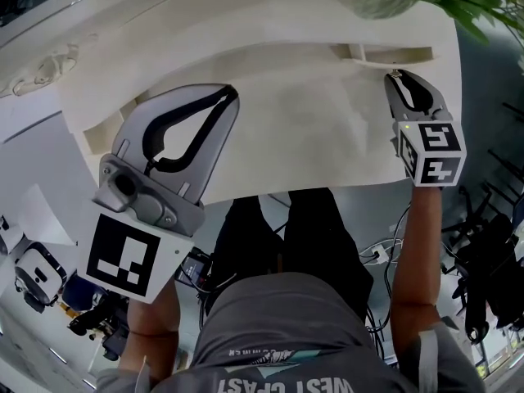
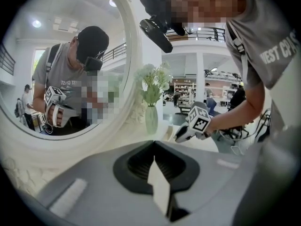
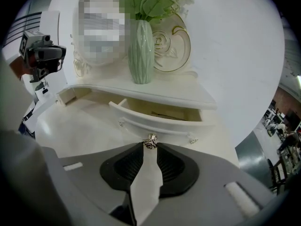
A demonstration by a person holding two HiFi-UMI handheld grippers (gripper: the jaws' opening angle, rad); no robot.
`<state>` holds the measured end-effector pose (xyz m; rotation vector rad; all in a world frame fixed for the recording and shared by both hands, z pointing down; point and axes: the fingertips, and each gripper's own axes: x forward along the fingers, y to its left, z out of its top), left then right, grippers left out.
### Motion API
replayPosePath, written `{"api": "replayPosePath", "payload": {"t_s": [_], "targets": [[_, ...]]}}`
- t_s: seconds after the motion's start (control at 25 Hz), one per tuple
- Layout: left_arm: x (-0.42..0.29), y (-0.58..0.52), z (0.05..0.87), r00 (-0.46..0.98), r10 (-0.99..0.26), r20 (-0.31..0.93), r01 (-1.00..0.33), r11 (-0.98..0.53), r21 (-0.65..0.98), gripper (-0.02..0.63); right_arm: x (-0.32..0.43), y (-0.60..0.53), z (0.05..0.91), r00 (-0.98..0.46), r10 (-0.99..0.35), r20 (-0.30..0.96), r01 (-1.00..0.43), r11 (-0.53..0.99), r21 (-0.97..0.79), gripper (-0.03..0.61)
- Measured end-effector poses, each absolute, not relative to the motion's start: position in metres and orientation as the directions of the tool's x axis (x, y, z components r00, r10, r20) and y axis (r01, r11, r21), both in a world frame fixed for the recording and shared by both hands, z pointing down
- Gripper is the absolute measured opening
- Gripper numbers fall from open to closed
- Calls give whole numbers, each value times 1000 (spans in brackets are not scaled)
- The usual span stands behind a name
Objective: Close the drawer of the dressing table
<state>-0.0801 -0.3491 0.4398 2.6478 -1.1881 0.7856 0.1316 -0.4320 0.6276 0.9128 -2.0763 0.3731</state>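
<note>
The white dressing table's [image 1: 270, 129] right drawer [image 3: 155, 122] stands pulled out, with its inside showing. On the drawer's front is a small silver knob [image 3: 151, 141]. My right gripper [image 3: 150, 146] has its fingertips closed on that knob. In the head view the right gripper [image 1: 396, 76] points at the drawer [image 1: 391, 54] near the table's right end. My left gripper [image 1: 232, 94] hovers over the table's left part, shut, with nothing in it. In the left gripper view its tips [image 2: 154, 144] meet and the right gripper [image 2: 178, 136] shows beyond.
A pale green vase [image 3: 140, 51] with flowers stands on the upper shelf above the drawer, a round decorative plate [image 3: 172, 36] behind it. The oval mirror [image 2: 66, 79] rises at the table's back. A small left drawer [image 3: 68, 96] sits slightly out. The person's legs [image 1: 286, 228] stand against the front edge.
</note>
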Motion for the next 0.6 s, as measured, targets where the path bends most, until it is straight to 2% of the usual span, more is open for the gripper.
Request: {"api": "replayPosePath", "payload": {"t_s": [0.6], "targets": [[-115, -334, 433, 489, -702, 518, -774, -623, -114, 2, 111, -468, 623, -401, -507, 763, -700, 706, 101, 94]]}}
